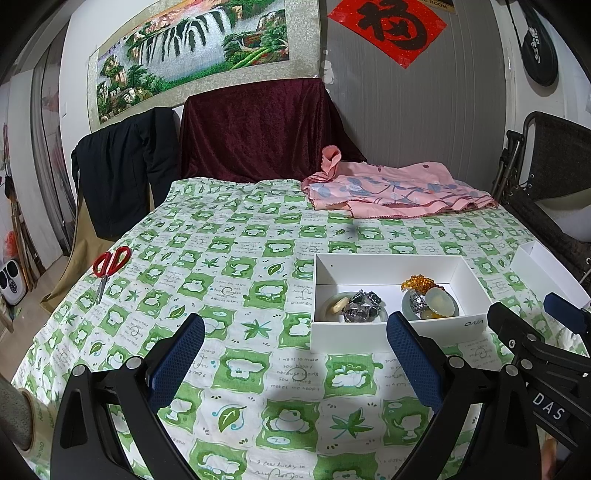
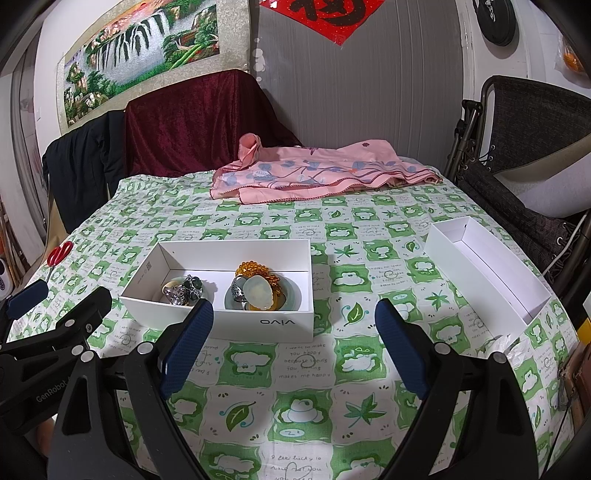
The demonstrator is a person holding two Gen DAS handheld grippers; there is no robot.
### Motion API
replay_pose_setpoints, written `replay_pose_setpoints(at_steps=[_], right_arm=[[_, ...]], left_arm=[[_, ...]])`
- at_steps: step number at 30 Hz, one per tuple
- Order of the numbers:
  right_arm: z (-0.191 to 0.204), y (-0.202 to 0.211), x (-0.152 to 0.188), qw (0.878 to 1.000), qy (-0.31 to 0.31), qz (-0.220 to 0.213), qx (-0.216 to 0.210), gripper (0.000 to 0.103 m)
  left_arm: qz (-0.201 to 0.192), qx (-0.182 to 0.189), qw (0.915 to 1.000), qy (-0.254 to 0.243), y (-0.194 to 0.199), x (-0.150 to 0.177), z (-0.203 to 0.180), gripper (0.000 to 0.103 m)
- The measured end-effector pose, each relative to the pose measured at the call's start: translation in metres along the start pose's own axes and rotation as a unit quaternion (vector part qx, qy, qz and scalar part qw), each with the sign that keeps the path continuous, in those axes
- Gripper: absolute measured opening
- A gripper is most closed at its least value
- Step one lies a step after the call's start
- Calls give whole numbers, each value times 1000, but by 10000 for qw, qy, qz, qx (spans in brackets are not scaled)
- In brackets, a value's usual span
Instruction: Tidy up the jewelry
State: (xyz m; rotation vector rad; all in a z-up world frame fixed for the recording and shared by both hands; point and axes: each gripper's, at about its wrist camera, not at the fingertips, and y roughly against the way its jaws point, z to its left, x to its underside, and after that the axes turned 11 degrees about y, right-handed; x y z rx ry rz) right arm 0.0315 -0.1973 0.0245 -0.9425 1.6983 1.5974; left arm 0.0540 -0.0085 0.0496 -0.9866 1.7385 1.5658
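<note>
While both claws (image 1: 295, 338) (image 2: 293, 323) gape empty, jewelry (image 2: 255, 290) tangles indistinctly inside the box (image 2: 258, 325).

A table covered with a green-and-white checked cloth printed with leaves and frogs (image 1: 236, 266) fills the foreground. At its far edge stands a chair draped in dark red velvet (image 1: 255, 129); beside the far left corner, another holds a black jacket (image 1: 122, 166). On the white wall behind hangs a long embroidered waterfall landscape (image 1: 192, 51), and to its right, on a grey ribbed panel (image 1: 417, 122), a red diamond-shaped paper with a black character (image 1: 388, 26). A dark folding mesh chair (image 2: 517, 147) stands past the right edge. Light is even and cool.
</note>
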Motion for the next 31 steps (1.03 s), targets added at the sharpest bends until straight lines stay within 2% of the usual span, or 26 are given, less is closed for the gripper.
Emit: replay_pose_setpoints(at_steps=[31], right_arm=[[-2,1,0,10000,-1,16,4,85]], left_arm=[[-51,-39,10000,-30,3,0,3,97]])
